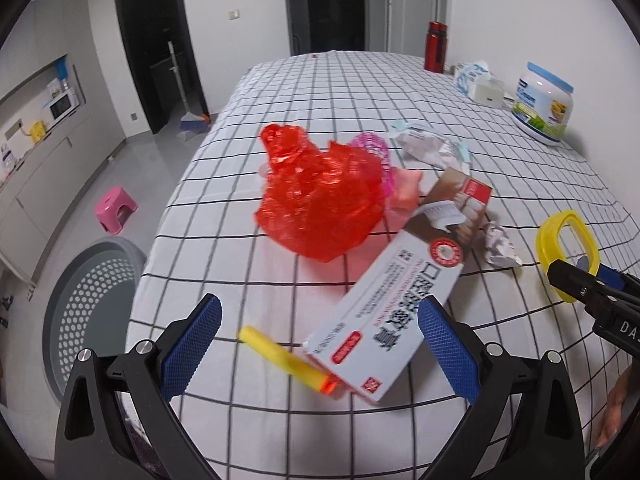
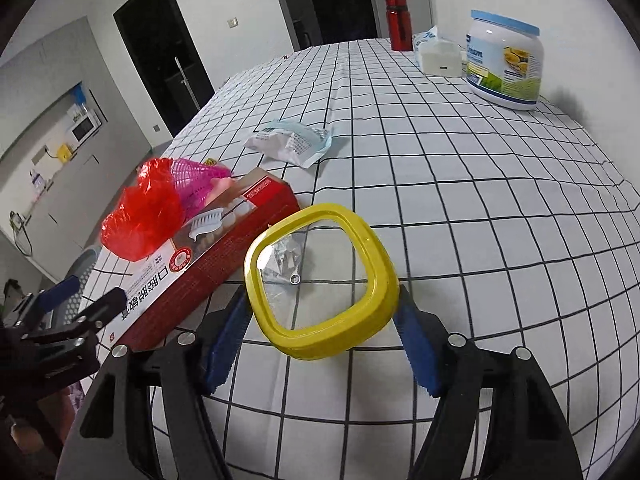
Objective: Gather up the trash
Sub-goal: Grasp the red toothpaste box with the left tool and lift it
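Yellow lid [image 2: 322,280] clamped in right gripper [image 2: 322,344]; left gripper [image 1: 320,344] wide, empty, yellow marker [image 1: 288,362] only there.

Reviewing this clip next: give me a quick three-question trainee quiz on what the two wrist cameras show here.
1. True or false: the right gripper is closed on the yellow lid.
2. Which item lies nearest the left gripper? A) red plastic bag B) toothpaste box C) red bottle
3. Fill in: on the floor beside the table stands a grey perforated ____.

Key:
1. True; both blue pads press the lid's sides.
2. B; the box's near end lies between the open fingers, beside a yellow marker.
3. Basket.
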Action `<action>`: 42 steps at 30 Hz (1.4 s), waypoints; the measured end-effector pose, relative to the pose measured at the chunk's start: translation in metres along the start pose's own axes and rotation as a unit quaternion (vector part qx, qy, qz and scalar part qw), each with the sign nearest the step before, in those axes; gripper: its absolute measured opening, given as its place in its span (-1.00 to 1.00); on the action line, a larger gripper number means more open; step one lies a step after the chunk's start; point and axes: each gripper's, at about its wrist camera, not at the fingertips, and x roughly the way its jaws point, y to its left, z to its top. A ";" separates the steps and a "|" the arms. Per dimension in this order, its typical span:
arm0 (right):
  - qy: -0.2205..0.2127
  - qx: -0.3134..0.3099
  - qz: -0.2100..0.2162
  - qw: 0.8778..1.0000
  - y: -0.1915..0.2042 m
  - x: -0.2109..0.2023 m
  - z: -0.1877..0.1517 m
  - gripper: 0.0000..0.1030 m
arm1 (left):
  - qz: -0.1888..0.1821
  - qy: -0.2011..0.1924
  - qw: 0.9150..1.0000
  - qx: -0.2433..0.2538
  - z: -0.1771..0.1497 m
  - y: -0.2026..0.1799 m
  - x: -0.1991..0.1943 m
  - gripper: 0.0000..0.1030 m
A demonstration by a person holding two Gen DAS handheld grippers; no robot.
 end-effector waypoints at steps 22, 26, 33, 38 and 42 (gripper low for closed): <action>0.001 0.024 0.024 0.999 -0.014 -0.002 -0.007 0.33 | -0.060 0.036 0.996 0.058 0.009 -0.047 0.043 0.35; 0.000 0.026 0.023 0.999 -0.015 -0.003 -0.007 0.33 | -0.076 0.033 0.995 0.058 0.006 -0.053 0.035 0.11; -0.008 0.024 0.020 0.999 -0.013 -0.010 -0.007 0.33 | -0.092 0.006 0.994 0.057 0.008 -0.059 0.013 0.03; -0.015 0.022 0.018 0.999 -0.010 -0.017 -0.007 0.33 | -0.104 -0.016 0.993 0.046 0.012 -0.053 -0.007 0.02; -0.019 0.020 0.017 0.999 -0.006 -0.021 -0.006 0.33 | -0.108 -0.036 0.993 0.040 0.015 -0.048 -0.024 0.01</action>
